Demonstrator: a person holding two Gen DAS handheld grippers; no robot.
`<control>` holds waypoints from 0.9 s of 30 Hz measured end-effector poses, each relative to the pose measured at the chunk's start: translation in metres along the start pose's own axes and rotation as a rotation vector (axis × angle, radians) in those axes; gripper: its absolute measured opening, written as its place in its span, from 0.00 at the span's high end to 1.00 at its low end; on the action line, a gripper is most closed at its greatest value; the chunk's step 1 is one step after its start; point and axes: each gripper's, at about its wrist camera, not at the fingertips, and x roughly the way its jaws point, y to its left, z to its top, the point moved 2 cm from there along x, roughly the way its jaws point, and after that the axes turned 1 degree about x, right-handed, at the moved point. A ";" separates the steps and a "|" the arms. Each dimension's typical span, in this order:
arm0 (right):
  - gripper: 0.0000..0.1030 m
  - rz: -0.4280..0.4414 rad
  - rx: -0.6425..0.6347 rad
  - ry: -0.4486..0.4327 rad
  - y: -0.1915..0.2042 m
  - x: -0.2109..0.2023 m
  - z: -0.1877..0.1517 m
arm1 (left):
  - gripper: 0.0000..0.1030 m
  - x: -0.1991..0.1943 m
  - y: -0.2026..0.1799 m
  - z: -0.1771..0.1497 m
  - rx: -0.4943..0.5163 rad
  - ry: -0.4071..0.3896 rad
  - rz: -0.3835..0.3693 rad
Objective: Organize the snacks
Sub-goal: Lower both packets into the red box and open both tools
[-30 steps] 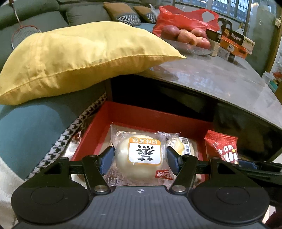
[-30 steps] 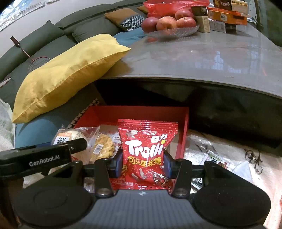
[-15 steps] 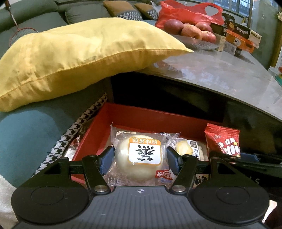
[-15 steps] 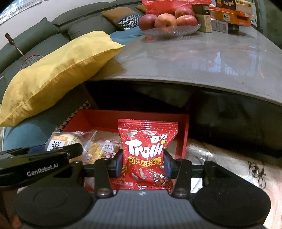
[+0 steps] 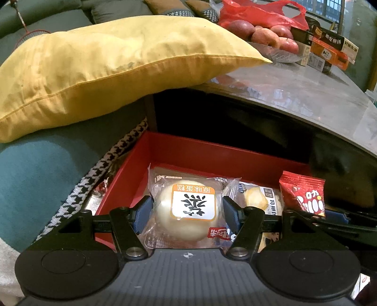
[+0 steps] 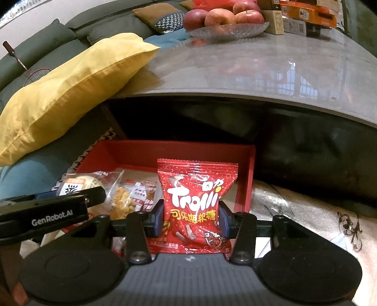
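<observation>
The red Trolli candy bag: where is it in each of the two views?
Left wrist view: the red Trolli candy bag is at the right, beside the wrapped cake, above the red box.
Right wrist view: the bag is at the centre, held between the fingers.
Shared landmark: the red box.

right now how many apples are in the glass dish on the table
4 show: in the right wrist view, one apple at the left, one beside it, one at the right, one behind. Others may be hidden behind them.
</observation>
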 end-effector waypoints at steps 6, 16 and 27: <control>0.61 -0.003 -0.008 0.002 0.001 0.002 -0.002 | 0.31 0.002 -0.001 -0.001 0.000 0.005 0.005; 0.61 -0.008 -0.014 0.009 0.003 0.006 -0.002 | 0.31 0.005 -0.002 -0.001 0.007 0.010 0.016; 0.60 -0.015 -0.016 0.011 0.003 0.009 -0.003 | 0.31 0.007 -0.003 -0.002 0.015 0.015 0.018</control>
